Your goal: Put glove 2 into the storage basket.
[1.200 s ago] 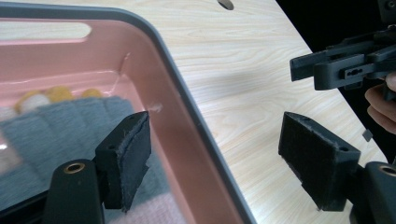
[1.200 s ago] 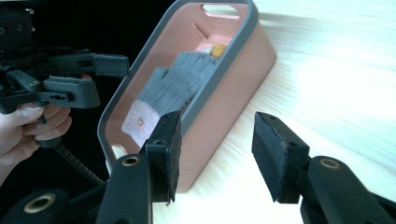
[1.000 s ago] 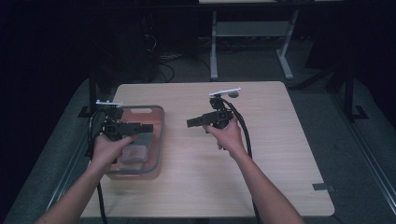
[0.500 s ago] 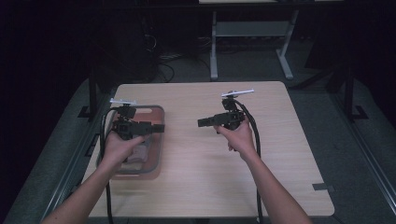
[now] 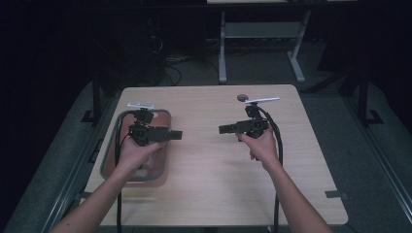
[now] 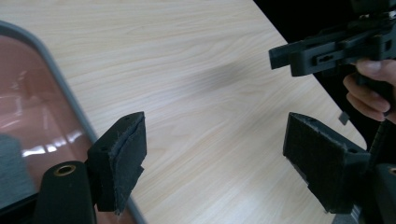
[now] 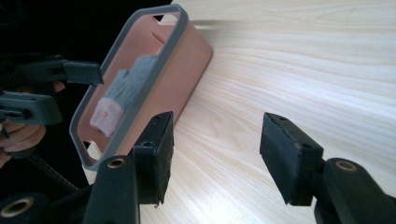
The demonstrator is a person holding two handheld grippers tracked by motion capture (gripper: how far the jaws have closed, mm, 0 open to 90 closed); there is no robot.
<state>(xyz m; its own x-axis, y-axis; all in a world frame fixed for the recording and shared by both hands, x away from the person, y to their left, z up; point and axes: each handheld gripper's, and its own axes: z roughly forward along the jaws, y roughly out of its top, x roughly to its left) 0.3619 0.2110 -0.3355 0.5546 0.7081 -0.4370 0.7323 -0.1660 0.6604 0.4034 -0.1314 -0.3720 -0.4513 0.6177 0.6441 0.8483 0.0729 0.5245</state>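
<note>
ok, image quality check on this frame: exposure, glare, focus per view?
High view: dim overall, surroundings nearly black, table lit but muted. Left gripper view: bright, white glare streaks on the bin wall; the left gripper has soft near pads. Right gripper view: tabletop washed out toward the upper right, grey cloth in the bin readable; the right gripper looks slightly blurred.

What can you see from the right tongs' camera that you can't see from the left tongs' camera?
The right gripper view looks into the pink bin, where a grey knitted cloth lies, and shows the right tongs standing open. The left gripper view catches just a corner of that bin, plus the left tongs, open too. Both share the wooden table and a hand holding the other tongs farther off.
</note>
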